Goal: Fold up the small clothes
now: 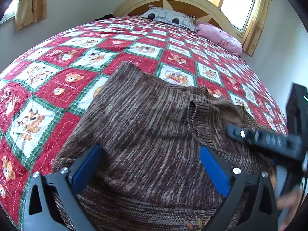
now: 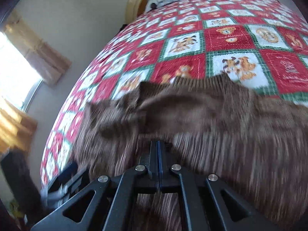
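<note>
garment: brown knit sweater (image 1: 146, 127) lies spread on the quilted bed cover (image 1: 57, 61), near edge closest to the cameras, ribbed collar (image 1: 200, 119) toward the right.
left gripper (image 1: 150, 165): jaws wide apart, hanging just over the sweater body, blue pads either side of the knit, nothing clamped.
right gripper (image 2: 158, 150): jaws pressed together. In the left wrist view its tip sits at the collar. The right wrist view is motion-blurred, so I can't tell whether knit is pinched between the pads; likely a thin layer at most.
step in hand: looks like taking hold on the collar side to start a fold.
how to do it well: pinch one clean edge, not a bunched wad; get the left gripper onto a matching edge before lifting; lift both together, carry the fold flat across the body, and keep the hem square.
risk: loose knit stretches and sags if dragged by one side.
containers: none in view. Only the bed, with a patterned pillow (image 1: 169, 18) and a pink pillow (image 1: 221, 36) at the headboard (image 1: 134, 2).
</note>
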